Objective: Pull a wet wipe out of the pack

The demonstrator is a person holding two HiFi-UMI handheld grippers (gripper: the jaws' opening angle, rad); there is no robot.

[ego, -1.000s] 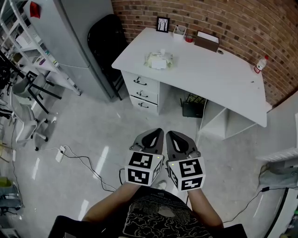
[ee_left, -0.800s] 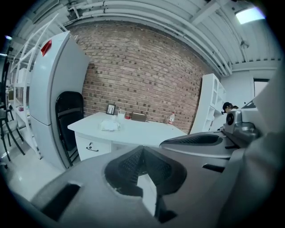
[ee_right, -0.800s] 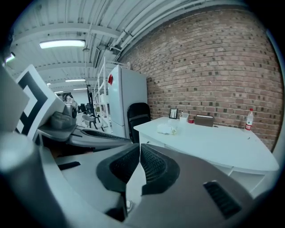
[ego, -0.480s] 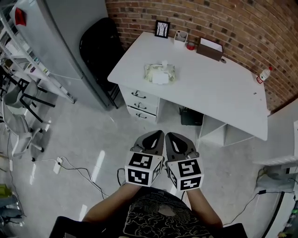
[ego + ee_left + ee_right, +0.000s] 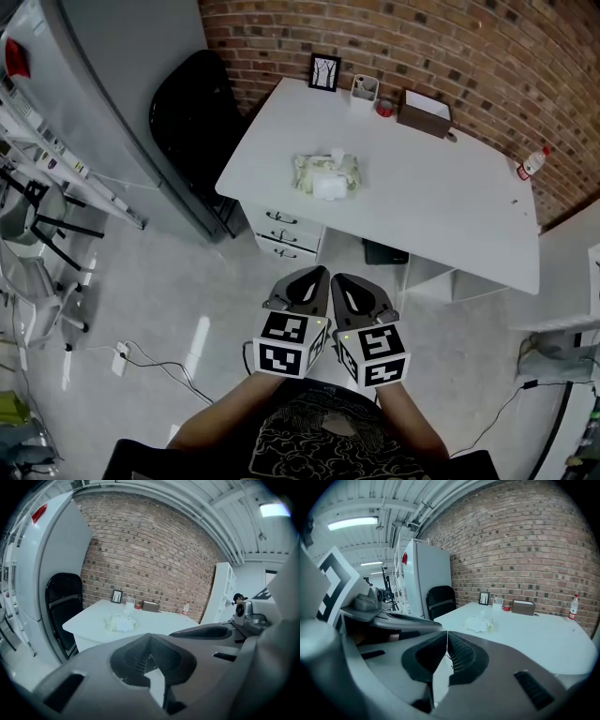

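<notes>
The wet wipe pack [image 5: 326, 175] is a soft, pale yellow-green pouch lying flat on the white desk [image 5: 441, 216], just above the centre of the head view. A white wipe [image 5: 337, 156] stands up in a small tuft from its top, with a white patch on the pack's near side

1. A brick wall [image 5: 469, 42] closes the far side.
2. A white desk [image 5: 450, 197] with drawers [image 5: 281, 242] stands against it.
3. A black chair [image 5: 187, 112] stands left of the desk, beside a grey cabinet [image 5: 122, 66].
4. The floor [image 5: 159, 281] is pale grey; a ceiling light [image 5: 352, 523] is on.
</notes>
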